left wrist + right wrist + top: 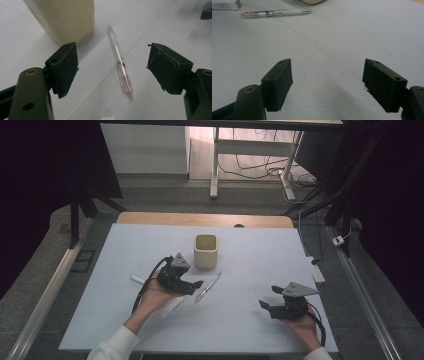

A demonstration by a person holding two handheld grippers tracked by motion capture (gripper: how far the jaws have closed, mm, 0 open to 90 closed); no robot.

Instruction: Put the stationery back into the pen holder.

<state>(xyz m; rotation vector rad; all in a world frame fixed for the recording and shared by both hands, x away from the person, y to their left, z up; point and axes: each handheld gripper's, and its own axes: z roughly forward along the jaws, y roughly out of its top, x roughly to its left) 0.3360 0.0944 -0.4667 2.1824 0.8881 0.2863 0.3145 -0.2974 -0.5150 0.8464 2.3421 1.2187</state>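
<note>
On the pale worktop the pen lies flat just off the centre, its silver tip pointing toward one o'clock in the high view and its reddish rear end toward seven. The left tool sits at about nine o'clock from the pen, held low over the surface in the person's left hand, its jaws spread wide and holding nothing. In the left gripper view the pen lies in the open gap between the two black pads, touching neither; it has a translucent white barrel, a small dark band at mid-length and pink-red inside the clear rear part.

The cream cup stands upright at twelve o'clock from the pen, close to its tip but apart from it. A white stick-like object pokes out at nine o'clock of the left hand; what it is cannot be told.

The right tool rests at four o'clock of the pen, well apart from it, in the right hand, jaws wide open and empty over bare worktop. In the right gripper view the pen lies far off at eleven o'clock, and it bears a small printed label near mid-barrel, too small to read. A white box edge with tiny unreadable print sits at the top left corner there.
</note>
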